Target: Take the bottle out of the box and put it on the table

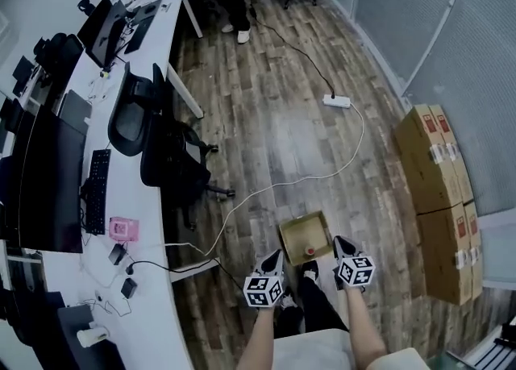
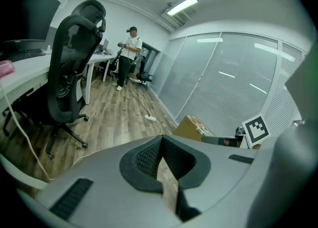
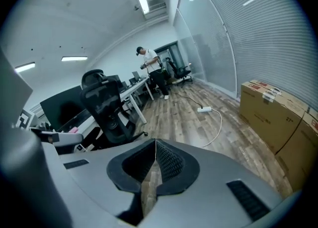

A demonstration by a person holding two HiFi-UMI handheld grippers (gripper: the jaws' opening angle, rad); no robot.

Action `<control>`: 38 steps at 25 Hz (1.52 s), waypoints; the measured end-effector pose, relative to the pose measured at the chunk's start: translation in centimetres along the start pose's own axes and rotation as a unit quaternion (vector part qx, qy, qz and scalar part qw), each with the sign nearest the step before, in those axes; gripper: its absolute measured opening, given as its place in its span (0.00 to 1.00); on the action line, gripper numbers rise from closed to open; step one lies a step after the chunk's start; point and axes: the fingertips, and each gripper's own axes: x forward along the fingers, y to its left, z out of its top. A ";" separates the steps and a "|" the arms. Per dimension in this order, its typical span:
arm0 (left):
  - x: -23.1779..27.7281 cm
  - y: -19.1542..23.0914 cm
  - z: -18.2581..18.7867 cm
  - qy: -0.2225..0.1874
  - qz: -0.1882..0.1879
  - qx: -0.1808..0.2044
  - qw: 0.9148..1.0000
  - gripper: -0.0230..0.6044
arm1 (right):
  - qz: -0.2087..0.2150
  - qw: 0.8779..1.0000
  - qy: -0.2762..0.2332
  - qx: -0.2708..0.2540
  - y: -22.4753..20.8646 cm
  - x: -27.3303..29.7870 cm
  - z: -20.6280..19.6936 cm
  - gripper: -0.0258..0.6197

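A wide wood-plank floor fills the head view. A long white desk runs along the floor's left edge, and stacked brown cardboard cartons line its right edge. A black mesh office chair stands beside the desk. A small open brown cardboard box sits on the floor near the desk's end. Above its near side hang the left gripper and right gripper, both closed and empty. The red-capped bottle lies inside the box, by its near wall.
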 end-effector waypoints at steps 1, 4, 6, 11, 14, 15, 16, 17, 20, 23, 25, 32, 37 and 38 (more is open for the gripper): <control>0.7 0.4 -0.4 0.001 0.006 -0.001 1.000 0.06 | -0.001 1.000 0.006 -0.001 -0.5 0.7 -0.6 0.10; 3.6 1.2 -1.2 0.005 0.017 0.001 1.000 0.06 | 0.006 1.000 0.019 -0.006 -2.3 2.6 -1.7 0.10; 5.0 1.5 -2.1 0.011 0.021 -0.003 1.000 0.06 | 0.010 0.999 0.034 -0.007 -3.3 3.3 -3.1 0.10; 7.1 2.0 -4.6 0.021 0.039 -0.020 0.999 0.06 | 0.016 0.996 0.084 -0.012 -5.4 4.2 -8.1 0.10; 8.5 2.9 -6.1 0.020 0.057 0.002 0.998 0.06 | 0.030 0.991 0.118 -0.046 -6.3 5.9 -11.2 0.10; 8.7 3.4 -6.8 0.019 0.063 0.005 0.998 0.06 | 0.036 0.989 0.130 -0.061 -6.6 6.5 -12.4 0.10; 8.9 4.0 -7.5 0.017 0.069 0.004 0.997 0.06 | 0.041 0.986 0.142 -0.075 -6.7 7.2 -13.5 0.10; 9.0 4.8 -8.2 0.015 0.074 0.001 0.997 0.06 | 0.048 0.984 0.150 -0.086 -6.8 8.0 -14.6 0.10; 8.8 7.4 -10.7 0.013 0.087 -0.015 0.996 0.06 | 0.065 0.977 0.168 -0.115 -6.9 10.8 -17.2 0.10; 7.9 9.6 -13.8 0.029 0.100 -0.005 0.995 0.06 | 0.071 0.968 0.185 -0.152 -7.0 13.6 -19.9 0.10; 7.3 11.1 -15.9 0.041 0.100 0.016 0.994 0.06 | 0.070 0.963 0.193 -0.174 -6.5 15.5 -22.0 0.10; 7.3 15.8 -24.6 0.052 0.090 0.013 0.994 0.06 | 0.050 0.955 0.221 -0.194 -6.2 20.2 -29.6 0.10; 9.8 17.2 -29.4 0.062 0.070 0.033 0.995 0.06 | 0.021 0.950 0.249 -0.188 -8.1 21.6 -35.0 0.10; 10.5 17.2 -30.2 0.062 0.065 0.039 0.995 0.06 | 0.015 0.948 0.256 -0.189 -8.5 21.7 -35.8 0.10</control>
